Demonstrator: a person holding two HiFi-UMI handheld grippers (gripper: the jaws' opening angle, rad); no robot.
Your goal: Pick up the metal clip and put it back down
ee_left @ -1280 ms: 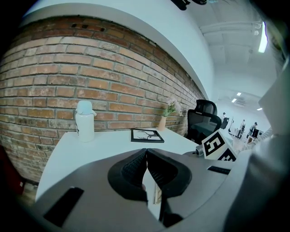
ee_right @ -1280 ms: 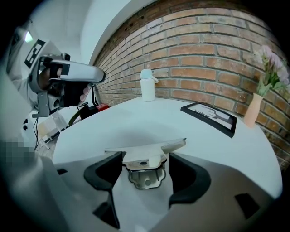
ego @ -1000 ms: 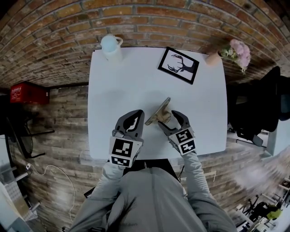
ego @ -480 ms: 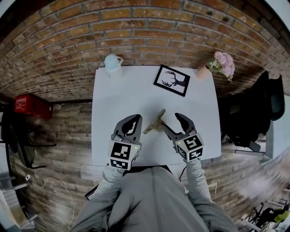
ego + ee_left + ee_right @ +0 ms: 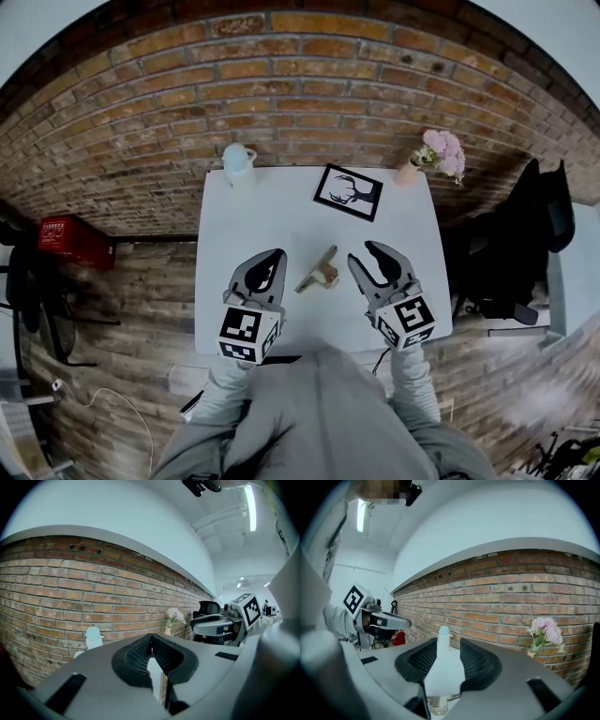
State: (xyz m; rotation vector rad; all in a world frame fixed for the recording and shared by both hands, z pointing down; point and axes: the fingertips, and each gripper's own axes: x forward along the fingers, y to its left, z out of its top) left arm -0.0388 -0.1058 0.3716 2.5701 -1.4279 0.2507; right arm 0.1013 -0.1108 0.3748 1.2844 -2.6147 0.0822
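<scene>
The metal clip (image 5: 319, 274), brass-coloured with a flat strip, lies on the white table (image 5: 281, 216) between my two grippers. My left gripper (image 5: 272, 258) hovers to its left with its pads meeting at the tips (image 5: 151, 639) and nothing in them. To the clip's right, my right gripper (image 5: 363, 253) is held above the table, its jaws apart. They have just been closing, with nothing between them (image 5: 447, 644). Part of the clip (image 5: 436, 707) shows low in the right gripper view, under the jaws.
At the table's far edge stand a pale jug (image 5: 238, 161), a framed deer picture (image 5: 348, 191) and a vase of pink flowers (image 5: 439, 150). A brick wall rises behind. A red crate (image 5: 66, 239) sits on the floor at the left, a black chair (image 5: 525, 234) at the right.
Both grippers have risen from the table, the right one more, moving off the clip. The right jaws stand narrower than before. The clip stays on the table.
</scene>
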